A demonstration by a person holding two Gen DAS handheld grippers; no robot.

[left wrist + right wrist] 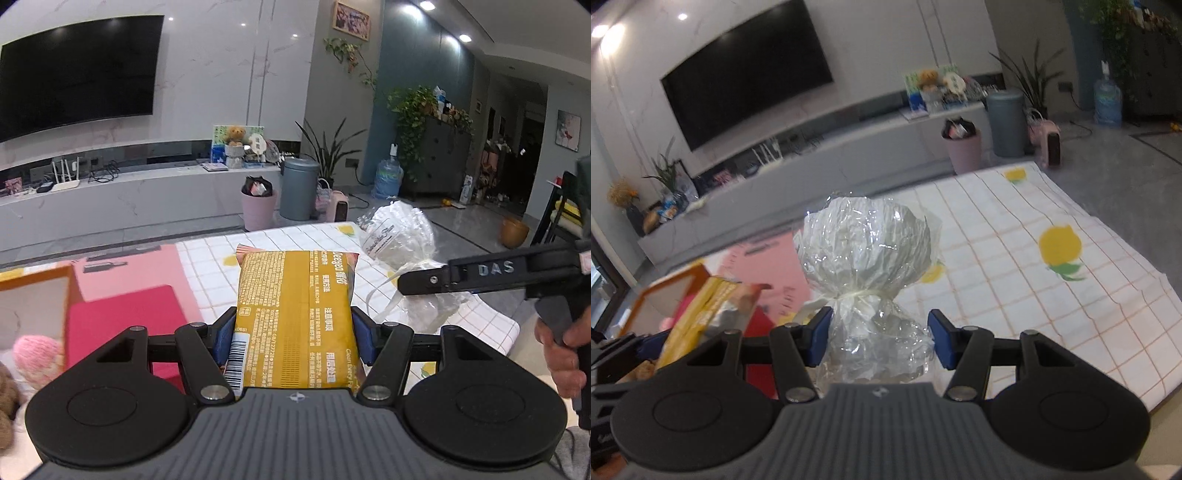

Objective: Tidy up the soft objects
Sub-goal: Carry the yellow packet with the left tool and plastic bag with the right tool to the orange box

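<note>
A: As we look along the left tool, we see its blue pads pinching a yellow pack by both long sides, the pack sticking out forward above the checked cloth.

B: To the left we have an orange box with a pink knit ball in it, and a red sheet beside the box. On the right, the right tool comes in sideways with a clear wrapped bundle at its tip, a hand on its grip.

A: When we turn to the right wrist view, the bundle sits between the right tool's pads, below its tied neck.

B: We see the left pad against the wrap; a sliver of gap shows at the right pad, so we cannot tell how firmly it pinches. The bundle hangs above the cloth, and the pack shows at the left, near the box.
</note>
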